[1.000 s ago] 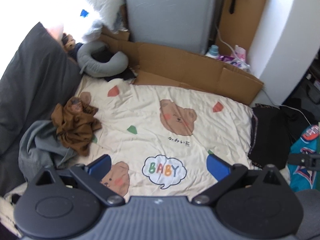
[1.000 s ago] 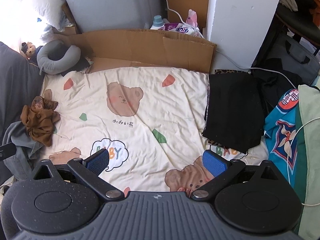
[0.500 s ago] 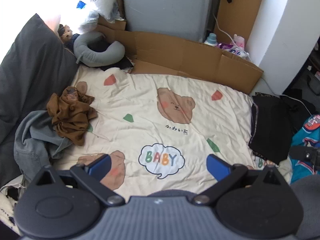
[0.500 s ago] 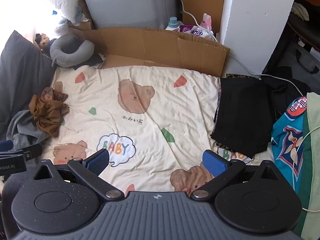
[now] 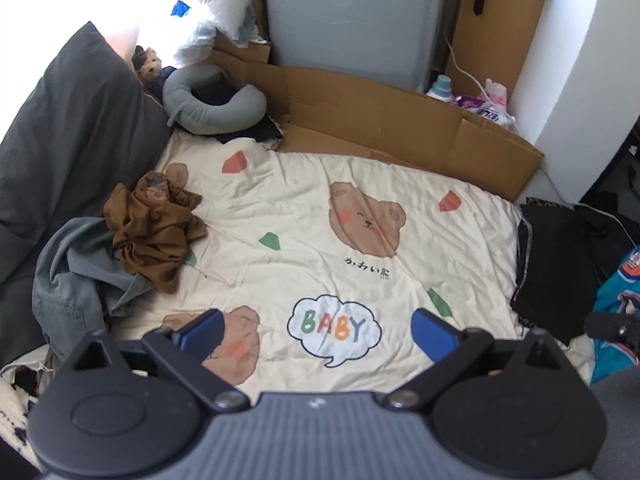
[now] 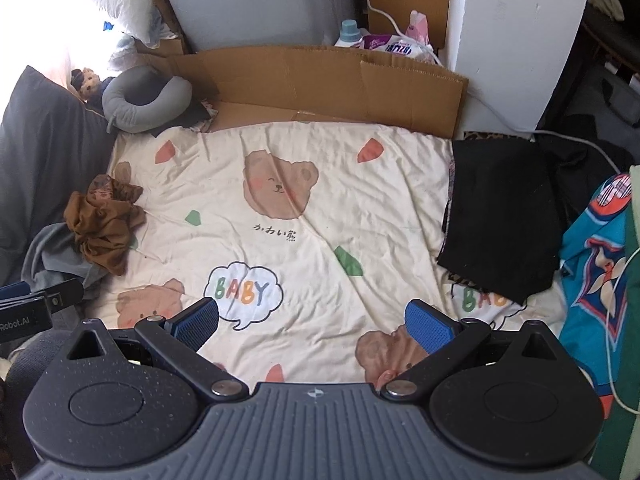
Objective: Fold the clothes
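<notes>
A crumpled brown garment [image 5: 154, 232] [image 6: 105, 222] lies at the left edge of a cream bear-print blanket [image 5: 320, 216] [image 6: 288, 200]. Partly under it sits a bunched grey garment [image 5: 76, 276] [image 6: 52, 252]. A folded black garment [image 5: 556, 256] [image 6: 500, 216] rests flat at the blanket's right edge. My left gripper [image 5: 318, 332] hangs open above the blanket's near side, holding nothing. My right gripper [image 6: 312, 324] is open too, over the "BABY" print, with empty jaws. The left gripper's tip [image 6: 24, 304] shows at the left edge of the right wrist view.
A cardboard sheet [image 5: 400, 128] [image 6: 320, 80] stands along the blanket's far side. A grey neck pillow [image 5: 216, 104] [image 6: 144, 100] and a dark cushion [image 5: 68, 136] sit at the far left. Teal patterned fabric [image 6: 596, 272] lies on the right, beside a white pillar [image 6: 516, 40].
Both grippers have drawn back and shifted a little, so the blanket and clothes sit slightly differently in view. Jaws stayed open and nothing was picked up.
</notes>
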The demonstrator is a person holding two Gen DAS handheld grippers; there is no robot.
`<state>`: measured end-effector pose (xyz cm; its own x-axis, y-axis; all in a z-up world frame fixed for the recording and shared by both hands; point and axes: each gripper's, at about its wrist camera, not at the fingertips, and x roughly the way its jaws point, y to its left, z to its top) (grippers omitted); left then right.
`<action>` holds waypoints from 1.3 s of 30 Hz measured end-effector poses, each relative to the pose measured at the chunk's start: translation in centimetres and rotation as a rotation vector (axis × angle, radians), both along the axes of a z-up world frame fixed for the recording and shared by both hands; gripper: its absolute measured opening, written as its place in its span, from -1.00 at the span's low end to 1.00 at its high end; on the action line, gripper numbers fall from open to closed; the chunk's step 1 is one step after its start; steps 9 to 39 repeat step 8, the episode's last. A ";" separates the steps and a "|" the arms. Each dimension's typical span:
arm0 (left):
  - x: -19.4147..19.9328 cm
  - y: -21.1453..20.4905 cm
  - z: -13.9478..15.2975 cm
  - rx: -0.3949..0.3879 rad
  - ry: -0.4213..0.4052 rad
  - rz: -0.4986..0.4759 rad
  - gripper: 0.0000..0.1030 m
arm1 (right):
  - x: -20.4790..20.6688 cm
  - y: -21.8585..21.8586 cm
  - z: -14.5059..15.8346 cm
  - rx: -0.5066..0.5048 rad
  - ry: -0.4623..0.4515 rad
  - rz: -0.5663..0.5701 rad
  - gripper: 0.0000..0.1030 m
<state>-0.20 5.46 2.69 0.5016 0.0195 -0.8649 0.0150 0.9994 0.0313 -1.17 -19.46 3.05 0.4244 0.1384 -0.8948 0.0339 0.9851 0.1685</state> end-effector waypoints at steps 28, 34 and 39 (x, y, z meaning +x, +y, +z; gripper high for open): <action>0.1 -0.1 0.0 0.018 -0.006 -0.001 0.95 | 0.3 0.5 -0.1 -0.026 0.006 0.018 0.98; 0.1 -0.1 0.0 0.018 -0.006 -0.001 0.95 | 0.3 0.5 -0.1 -0.026 0.006 0.018 0.98; 0.1 -0.1 0.0 0.018 -0.006 -0.001 0.95 | 0.3 0.5 -0.1 -0.026 0.006 0.018 0.98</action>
